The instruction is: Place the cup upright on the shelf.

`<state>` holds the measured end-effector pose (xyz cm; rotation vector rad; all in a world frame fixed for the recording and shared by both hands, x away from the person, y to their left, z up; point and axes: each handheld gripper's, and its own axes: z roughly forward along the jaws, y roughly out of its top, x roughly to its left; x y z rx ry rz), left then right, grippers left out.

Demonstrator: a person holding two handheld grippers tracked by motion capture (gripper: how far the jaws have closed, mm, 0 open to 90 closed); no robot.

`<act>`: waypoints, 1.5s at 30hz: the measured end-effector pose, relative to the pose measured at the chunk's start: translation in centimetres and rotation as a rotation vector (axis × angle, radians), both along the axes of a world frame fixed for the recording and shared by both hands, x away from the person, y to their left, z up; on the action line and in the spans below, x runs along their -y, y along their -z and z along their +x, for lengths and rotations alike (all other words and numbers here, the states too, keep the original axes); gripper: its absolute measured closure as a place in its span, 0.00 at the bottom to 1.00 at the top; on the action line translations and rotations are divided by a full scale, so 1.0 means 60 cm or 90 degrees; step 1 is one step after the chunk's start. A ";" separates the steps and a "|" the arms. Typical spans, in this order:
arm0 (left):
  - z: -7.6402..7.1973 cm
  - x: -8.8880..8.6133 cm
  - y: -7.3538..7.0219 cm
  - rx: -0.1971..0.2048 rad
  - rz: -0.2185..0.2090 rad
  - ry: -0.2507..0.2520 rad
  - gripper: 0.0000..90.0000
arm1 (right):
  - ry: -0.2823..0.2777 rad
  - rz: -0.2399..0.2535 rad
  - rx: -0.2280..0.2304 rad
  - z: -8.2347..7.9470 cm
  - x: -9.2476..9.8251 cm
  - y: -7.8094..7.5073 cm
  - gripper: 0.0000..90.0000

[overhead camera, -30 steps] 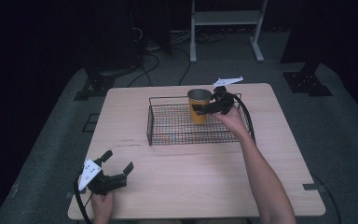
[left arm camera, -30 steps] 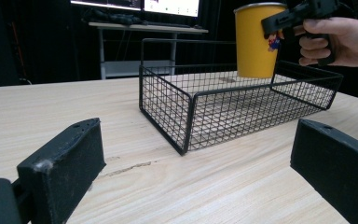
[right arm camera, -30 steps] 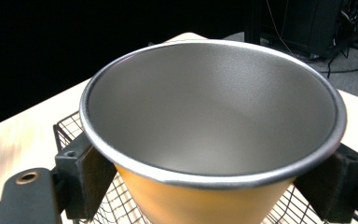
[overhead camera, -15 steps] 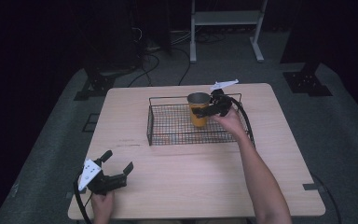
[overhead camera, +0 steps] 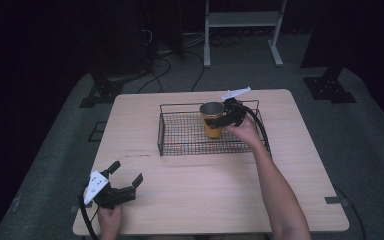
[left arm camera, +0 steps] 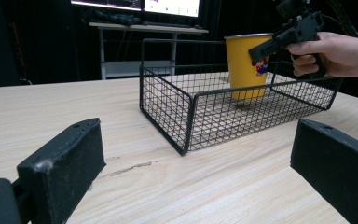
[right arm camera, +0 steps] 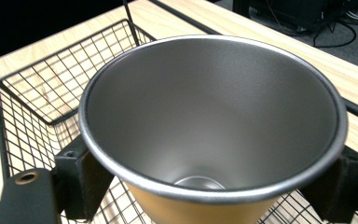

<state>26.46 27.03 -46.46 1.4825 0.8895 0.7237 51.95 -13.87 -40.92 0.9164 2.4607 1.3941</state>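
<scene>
Just above the centre of the high view, a yellow metal cup with a grey steel inside stands upright in the right half of a black wire basket on the pale wooden table. The right gripper reaches in from the cup's right, its jaws set on either side of the cup just under the rim, gripping it; the right gripper view shows both black pads against the yellow wall. At the lower left of the high view, the left gripper rests on the table well apart from the basket, jaws spread wide with nothing between them.
</scene>
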 end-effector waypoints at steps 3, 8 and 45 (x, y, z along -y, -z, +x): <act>0.000 0.000 0.000 0.000 0.000 0.000 0.02 | -0.003 -0.011 -0.001 0.000 -0.002 0.000 0.16; 0.000 0.000 0.000 0.000 0.000 0.000 0.02 | -0.014 -0.044 -0.008 0.001 -0.009 0.004 0.16; 0.000 0.000 0.000 0.001 0.001 -0.001 0.02 | -0.033 -0.117 0.009 -0.019 0.000 -0.008 0.14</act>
